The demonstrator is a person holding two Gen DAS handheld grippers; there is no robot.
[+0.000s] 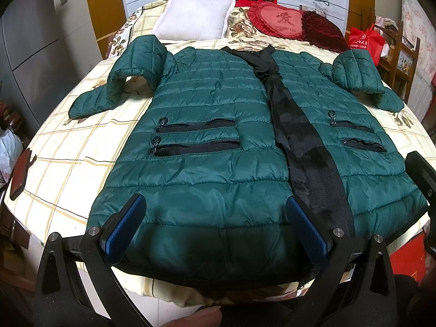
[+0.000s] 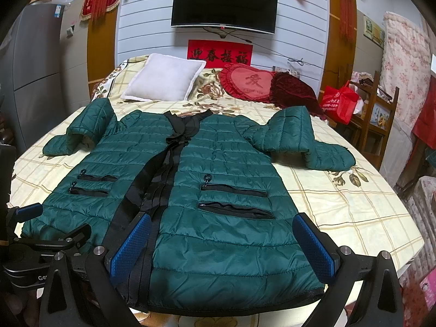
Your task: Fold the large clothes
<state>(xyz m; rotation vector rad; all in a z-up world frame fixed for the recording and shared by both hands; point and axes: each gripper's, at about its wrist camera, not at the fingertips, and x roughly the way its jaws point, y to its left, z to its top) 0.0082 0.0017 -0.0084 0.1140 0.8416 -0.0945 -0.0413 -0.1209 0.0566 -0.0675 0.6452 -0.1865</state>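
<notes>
A dark green quilted jacket (image 1: 207,125) lies flat and front-up on the bed, with a black zip band down its middle and both sleeves bent at the elbow. It also shows in the right wrist view (image 2: 226,234). My left gripper (image 1: 215,212) is open over the hem on the jacket's left half, its blue pads (image 1: 128,226) spread wide. My right gripper (image 2: 222,234) is open over the hem on the right half, with its blue pads (image 2: 313,248) apart. The left gripper also shows at the left edge of the right wrist view (image 2: 30,212).
The bed (image 1: 68,163) has a cream plaid and floral cover. A white pillow (image 1: 193,19), a red heart cushion (image 1: 278,19) and a dark red cushion (image 1: 321,27) lie at the head. A wooden rack with a red bag (image 2: 340,103) stands right of the bed.
</notes>
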